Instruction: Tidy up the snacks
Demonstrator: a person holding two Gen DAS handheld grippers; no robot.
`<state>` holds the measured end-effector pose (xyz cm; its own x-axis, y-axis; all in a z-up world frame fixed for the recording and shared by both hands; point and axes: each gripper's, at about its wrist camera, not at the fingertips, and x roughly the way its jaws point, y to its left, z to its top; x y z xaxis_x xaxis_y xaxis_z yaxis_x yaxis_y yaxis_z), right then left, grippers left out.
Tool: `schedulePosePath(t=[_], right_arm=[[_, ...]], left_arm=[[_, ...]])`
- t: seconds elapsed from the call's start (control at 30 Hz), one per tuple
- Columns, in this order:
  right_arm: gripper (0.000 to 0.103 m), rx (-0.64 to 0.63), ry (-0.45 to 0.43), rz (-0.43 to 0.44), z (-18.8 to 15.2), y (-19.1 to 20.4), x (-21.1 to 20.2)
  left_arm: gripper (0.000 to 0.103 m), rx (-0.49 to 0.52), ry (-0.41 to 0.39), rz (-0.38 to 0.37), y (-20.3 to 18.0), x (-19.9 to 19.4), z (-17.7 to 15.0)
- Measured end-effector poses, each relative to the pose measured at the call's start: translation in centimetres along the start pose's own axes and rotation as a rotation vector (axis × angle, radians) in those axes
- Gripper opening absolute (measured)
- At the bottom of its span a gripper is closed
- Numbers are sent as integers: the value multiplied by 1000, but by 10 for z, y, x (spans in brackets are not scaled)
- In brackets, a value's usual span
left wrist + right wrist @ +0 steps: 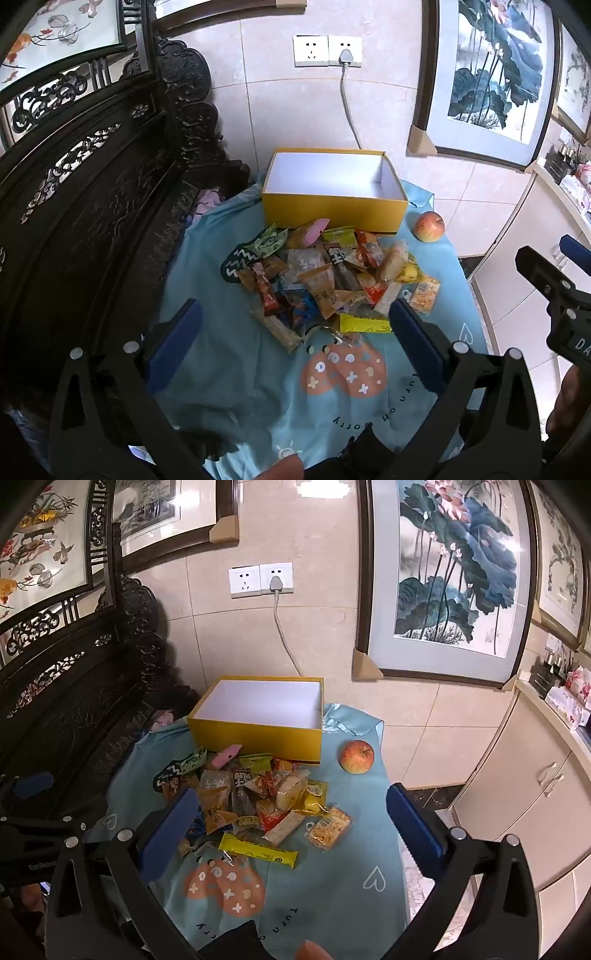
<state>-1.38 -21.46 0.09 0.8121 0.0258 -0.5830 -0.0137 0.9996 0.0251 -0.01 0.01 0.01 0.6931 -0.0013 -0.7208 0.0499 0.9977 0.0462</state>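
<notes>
Left claw (295, 343) and right claw (291, 821): both spread wide, gripping nothing, hovering above cloth-covered worktop (332, 886). Snack pile (251, 797): heaped mid-cloth, just in front of open yellow box (258, 738), white inside. Yellow bar (258, 851): at pile's near edge. Apple (357, 756): right of box, apart from pile.

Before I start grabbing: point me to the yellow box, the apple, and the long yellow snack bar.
yellow box (255, 740), right wrist view, front outer wall.
apple (357, 756), right wrist view, middle of its skin.
long yellow snack bar (258, 851), right wrist view, middle of the wrapper.
</notes>
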Motion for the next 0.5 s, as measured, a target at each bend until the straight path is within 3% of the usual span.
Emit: schedulePosePath(t=[0.5], right_arm=[[102, -5, 11, 2, 3, 2, 3]], left_arm=[[101, -8, 6, -2, -6, 1, 5]])
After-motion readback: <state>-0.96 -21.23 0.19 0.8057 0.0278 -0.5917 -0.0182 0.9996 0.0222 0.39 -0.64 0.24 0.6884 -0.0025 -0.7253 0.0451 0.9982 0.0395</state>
